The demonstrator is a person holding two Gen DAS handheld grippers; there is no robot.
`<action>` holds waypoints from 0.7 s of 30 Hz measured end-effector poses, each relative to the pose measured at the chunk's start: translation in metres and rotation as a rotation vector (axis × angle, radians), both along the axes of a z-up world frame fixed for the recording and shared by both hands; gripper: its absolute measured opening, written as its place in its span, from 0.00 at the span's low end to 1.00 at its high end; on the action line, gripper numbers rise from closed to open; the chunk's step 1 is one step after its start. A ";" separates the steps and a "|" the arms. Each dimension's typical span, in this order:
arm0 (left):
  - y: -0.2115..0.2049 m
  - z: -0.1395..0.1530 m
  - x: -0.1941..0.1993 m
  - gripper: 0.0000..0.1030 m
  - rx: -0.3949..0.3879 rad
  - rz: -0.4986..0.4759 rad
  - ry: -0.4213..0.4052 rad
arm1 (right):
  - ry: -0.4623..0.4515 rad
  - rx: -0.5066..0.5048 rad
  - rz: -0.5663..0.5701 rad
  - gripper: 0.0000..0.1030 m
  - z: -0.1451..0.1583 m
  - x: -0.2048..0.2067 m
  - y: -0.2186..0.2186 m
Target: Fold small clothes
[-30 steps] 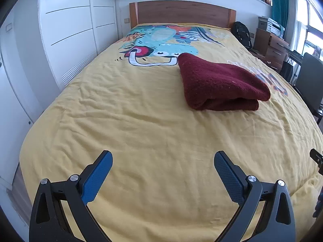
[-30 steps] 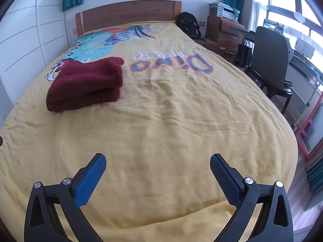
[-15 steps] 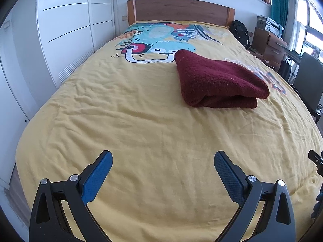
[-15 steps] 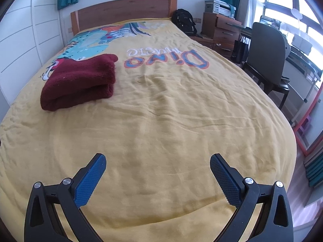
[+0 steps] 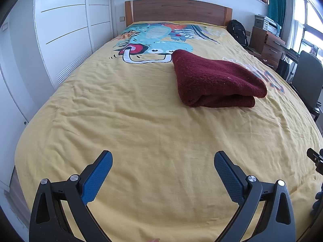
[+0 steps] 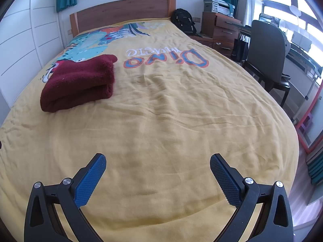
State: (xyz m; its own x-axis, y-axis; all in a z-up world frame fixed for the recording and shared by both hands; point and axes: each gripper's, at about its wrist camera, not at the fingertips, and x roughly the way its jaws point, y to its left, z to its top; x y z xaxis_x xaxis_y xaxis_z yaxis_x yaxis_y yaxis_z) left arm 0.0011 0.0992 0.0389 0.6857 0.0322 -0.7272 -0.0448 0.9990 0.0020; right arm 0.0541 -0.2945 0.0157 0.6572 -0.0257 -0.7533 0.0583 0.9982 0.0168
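A dark red fleece garment (image 5: pixel 216 80) lies folded in a thick stack on the yellow bedspread (image 5: pixel 125 121), right of centre in the left wrist view and at the left (image 6: pixel 80 80) in the right wrist view. My left gripper (image 5: pixel 162 161) hovers open over the near part of the bed, well short of the garment, with nothing between its blue pads (image 5: pixel 97 178). My right gripper (image 6: pixel 157 163) is open too and empty, over bare bedspread (image 6: pixel 171 121) to the right of the garment.
White wardrobe doors (image 5: pixel 60 30) run along the bed's left side. A wooden headboard (image 5: pixel 177 10) stands at the far end. A black backpack (image 6: pixel 183 22), a wooden dresser (image 6: pixel 220 30) and a grey chair (image 6: pixel 266 52) stand right of the bed.
Both grippers have drifted slightly, so the folded garment shifts a little in each view. The garment itself has not moved and both grippers stay open.
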 end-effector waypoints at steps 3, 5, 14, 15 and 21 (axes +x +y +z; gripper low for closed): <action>0.000 0.001 0.000 0.96 -0.006 0.005 0.003 | -0.003 0.000 -0.001 1.00 0.000 0.000 0.000; 0.001 0.001 0.000 0.96 -0.006 0.005 0.001 | -0.005 -0.001 -0.001 1.00 0.000 -0.001 0.000; 0.000 0.004 -0.004 0.96 -0.008 0.001 -0.007 | -0.007 -0.001 -0.004 1.00 -0.001 -0.004 0.000; 0.000 0.004 -0.004 0.96 -0.007 0.000 -0.008 | -0.009 -0.001 -0.005 1.00 -0.001 -0.005 0.001; -0.002 0.006 -0.005 0.96 -0.001 -0.005 -0.013 | -0.017 -0.005 -0.004 1.00 0.003 -0.008 0.000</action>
